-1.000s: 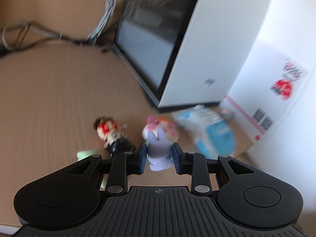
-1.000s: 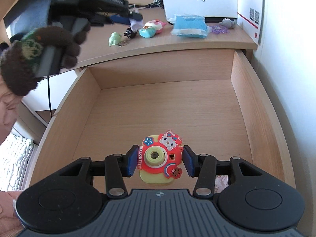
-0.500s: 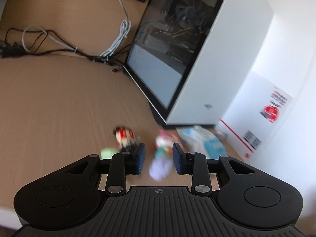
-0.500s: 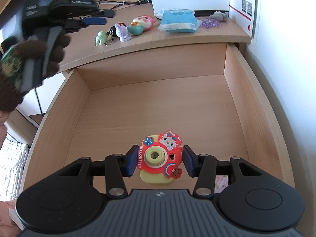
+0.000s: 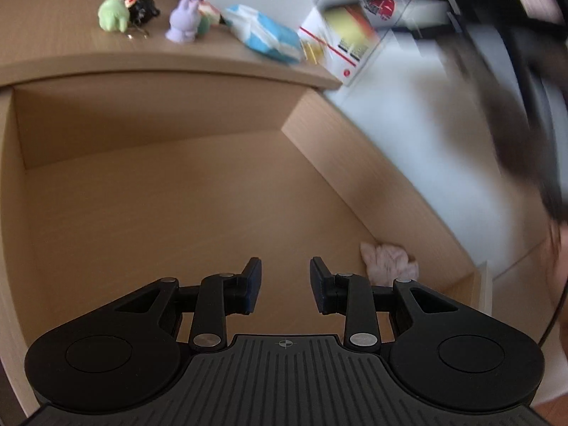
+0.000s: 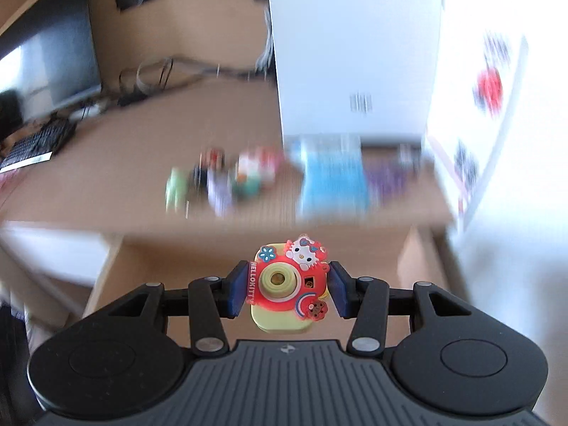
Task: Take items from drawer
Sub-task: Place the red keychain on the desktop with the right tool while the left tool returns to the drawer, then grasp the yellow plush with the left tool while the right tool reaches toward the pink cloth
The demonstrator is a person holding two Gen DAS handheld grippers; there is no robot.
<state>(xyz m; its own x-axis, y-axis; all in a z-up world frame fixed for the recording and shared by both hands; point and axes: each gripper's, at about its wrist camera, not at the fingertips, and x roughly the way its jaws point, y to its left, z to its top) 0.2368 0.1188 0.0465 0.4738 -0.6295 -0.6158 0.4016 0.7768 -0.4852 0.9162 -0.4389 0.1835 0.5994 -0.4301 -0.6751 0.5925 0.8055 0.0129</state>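
My left gripper (image 5: 285,284) hangs open over the wooden drawer (image 5: 149,195), nothing between its fingers. A small pink cloth item (image 5: 387,261) lies in the drawer's near right corner, just right of the gripper. On the desk above stand a purple bunny (image 5: 183,21), a green figure (image 5: 113,14), a dark doll (image 5: 142,7) and a blue packet (image 5: 264,33). My right gripper (image 6: 287,289) is shut on a red and yellow toy camera (image 6: 287,284), held up near the desk edge (image 6: 248,227). The right arm shows as a dark blur (image 5: 514,71) in the left wrist view.
A white computer case (image 6: 355,53) stands at the back of the desk, with a white box (image 6: 490,106) bearing a red logo to its right. Cables (image 6: 159,74), a monitor (image 6: 49,64) and a keyboard (image 6: 35,142) lie at the left. A white wall flanks the drawer's right side.
My left gripper let go of the purple bunny on the desk and swung down over the drawer. My right gripper lifted the toy camera out of the drawer toward desk height.
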